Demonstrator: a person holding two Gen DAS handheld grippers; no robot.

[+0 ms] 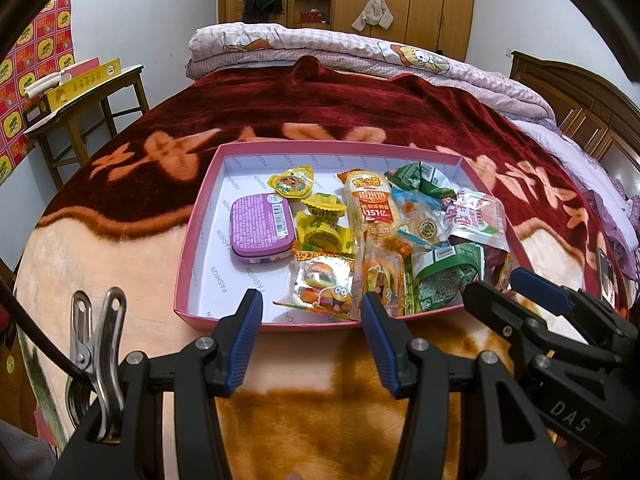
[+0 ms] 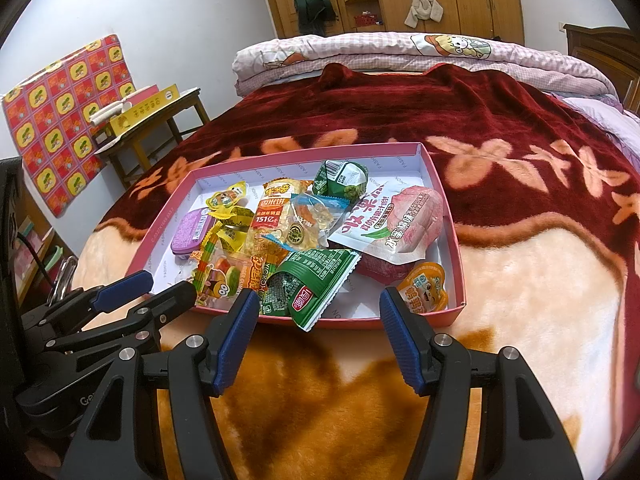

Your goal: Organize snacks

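Observation:
A shallow pink box (image 1: 192,240) (image 2: 450,216) lies on the bed blanket and holds several snacks. Among them are a purple tin (image 1: 260,226) (image 2: 192,230), a rice cracker pack (image 1: 372,208) (image 2: 272,216), green pouches (image 1: 444,280) (image 2: 308,284), a burger gummy pack (image 1: 324,284) (image 2: 224,276), a peach pouch (image 2: 404,220) and an orange jelly cup (image 2: 424,286). My left gripper (image 1: 312,304) hovers open just before the box's near edge, nothing between its fingers. My right gripper (image 2: 318,304) is open too, near the box's front right part, and it shows in the left wrist view (image 1: 492,284).
The box rests on a dark red and cream floral blanket (image 1: 360,112). Folded quilts (image 1: 320,48) lie at the bed's far end. A wooden side table (image 1: 92,96) with yellow boxes stands at the left. A metal clip (image 1: 100,344) hangs beside my left gripper.

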